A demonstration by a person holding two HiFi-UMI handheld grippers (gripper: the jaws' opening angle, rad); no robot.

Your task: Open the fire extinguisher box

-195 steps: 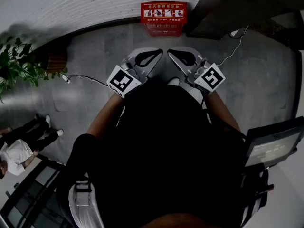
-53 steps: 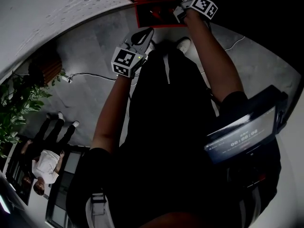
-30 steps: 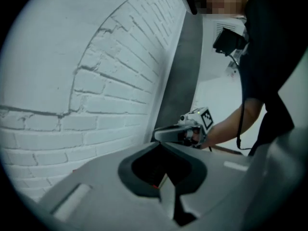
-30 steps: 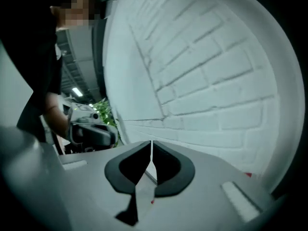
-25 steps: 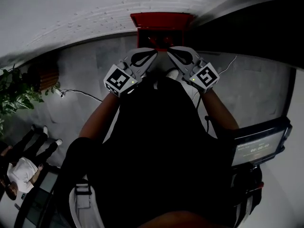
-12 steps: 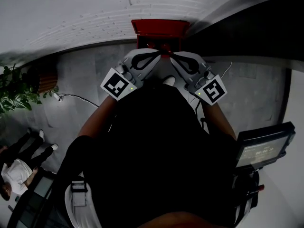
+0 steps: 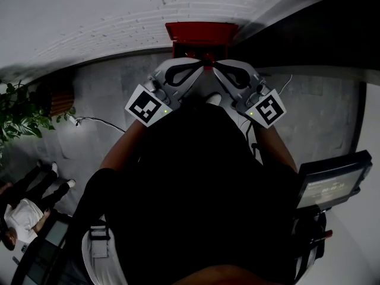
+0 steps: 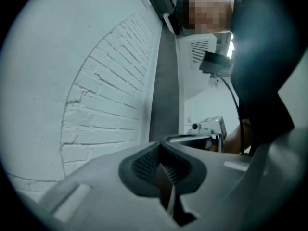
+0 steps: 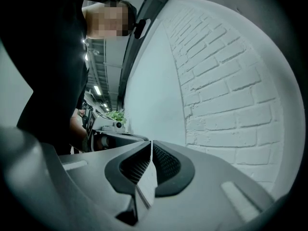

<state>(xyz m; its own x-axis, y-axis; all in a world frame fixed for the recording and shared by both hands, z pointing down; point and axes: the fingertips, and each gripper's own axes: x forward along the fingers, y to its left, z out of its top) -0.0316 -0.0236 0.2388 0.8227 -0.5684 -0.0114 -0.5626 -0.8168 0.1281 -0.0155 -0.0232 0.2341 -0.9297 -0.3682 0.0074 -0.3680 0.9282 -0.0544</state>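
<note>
Two tools (image 7: 199, 62) (image 7: 214, 64), one red box (image 7: 200, 32), one plant (image 7: 21, 114), one screen (image 7: 334, 180), one bystander (image 7: 21, 205).

Grey slab floor (image 7: 113, 91) here, pretty bare. The red metal fire extinguisher box (image 7: 200, 33) sits on it, right up against the white brick wall (image 7: 107, 16). Well left of the box, a thin white cable (image 7: 98, 122) snakes across the slabs, with a brown slatted wooden crate (image 7: 59, 100) and a leafy green plant (image 7: 18, 113) further left. Another thin white wire (image 7: 284, 83) lies right of the box.
</note>
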